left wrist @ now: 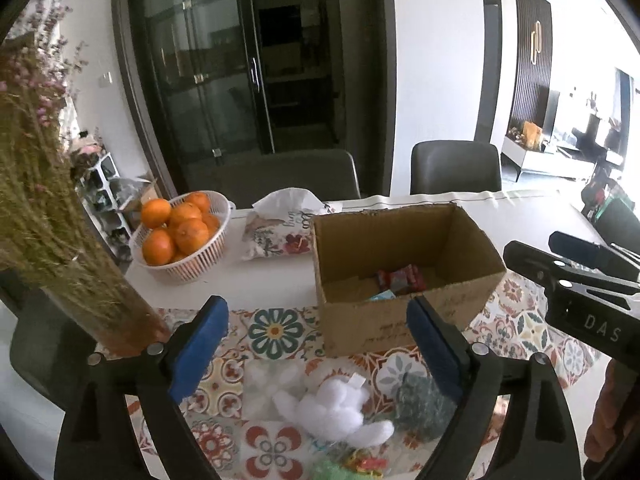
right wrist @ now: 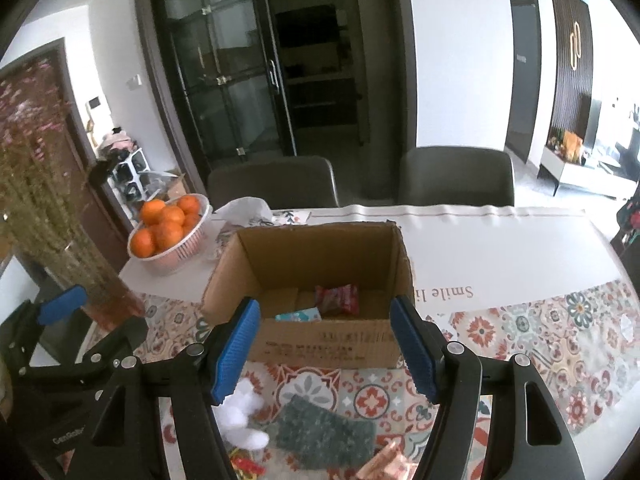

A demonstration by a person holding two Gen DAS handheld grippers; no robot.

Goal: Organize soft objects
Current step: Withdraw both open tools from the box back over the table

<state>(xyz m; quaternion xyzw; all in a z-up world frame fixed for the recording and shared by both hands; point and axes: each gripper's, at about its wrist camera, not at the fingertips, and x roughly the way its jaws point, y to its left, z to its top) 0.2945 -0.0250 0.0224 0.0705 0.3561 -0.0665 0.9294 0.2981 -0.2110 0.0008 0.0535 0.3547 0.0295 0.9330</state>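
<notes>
An open cardboard box [left wrist: 404, 264] stands on the patterned tablecloth; it also shows in the right wrist view [right wrist: 320, 280]. Inside lie red packets [right wrist: 336, 300] and a light blue packet [right wrist: 298, 315]. In front of the box lie a white plush toy [left wrist: 340, 408], a grey-green knitted piece [right wrist: 320, 436] and small colourful items [left wrist: 360, 464]. My left gripper [left wrist: 316, 348] is open and empty above the plush toy. My right gripper [right wrist: 324, 352] is open and empty above the knitted piece, near the box's front wall.
A white basket of oranges [left wrist: 180, 232] and a floral tissue pouch [left wrist: 280, 228] sit at the back left. A vase of dried flowers [left wrist: 60, 240] stands at the left. Two dark chairs [right wrist: 456, 176] stand behind the table.
</notes>
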